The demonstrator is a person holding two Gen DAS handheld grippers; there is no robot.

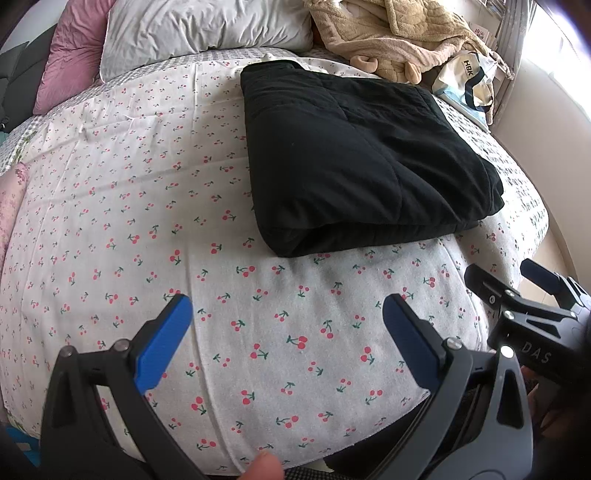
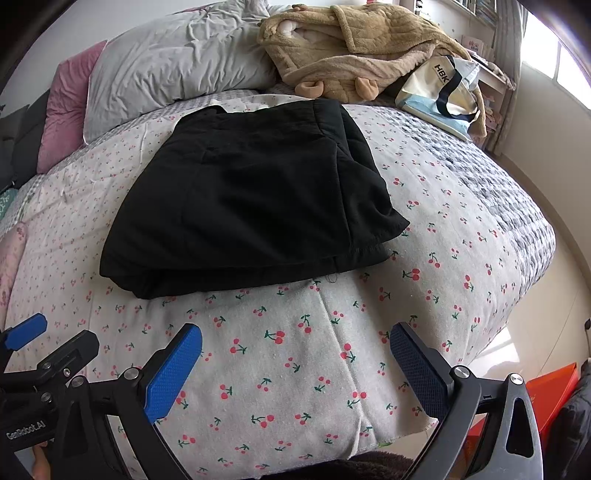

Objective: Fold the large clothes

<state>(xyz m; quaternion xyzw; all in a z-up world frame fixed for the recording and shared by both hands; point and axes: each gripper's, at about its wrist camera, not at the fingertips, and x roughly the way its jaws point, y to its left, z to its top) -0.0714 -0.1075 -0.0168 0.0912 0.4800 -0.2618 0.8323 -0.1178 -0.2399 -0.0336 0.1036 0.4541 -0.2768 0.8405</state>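
A black garment (image 1: 354,155) (image 2: 251,195) lies folded into a thick rectangle on the cherry-print bed cover (image 1: 147,206) (image 2: 443,266). My left gripper (image 1: 288,317) hovers open over the cover near the bed's front edge, short of the garment's near fold, with nothing between its blue pads. My right gripper (image 2: 295,347) is open too, held just in front of the garment and clear of it. In the left wrist view the right gripper (image 1: 517,280) shows at the right edge. In the right wrist view the left gripper (image 2: 55,339) shows at the lower left.
At the bed's head lie a white pillow (image 1: 199,29) (image 2: 177,62), a pink pillow (image 1: 70,51) (image 2: 66,103), a heap of tan fleece (image 1: 399,33) (image 2: 362,48) and a tote bag (image 1: 465,77) (image 2: 443,88). An orange box (image 2: 550,391) sits on the floor at the right.
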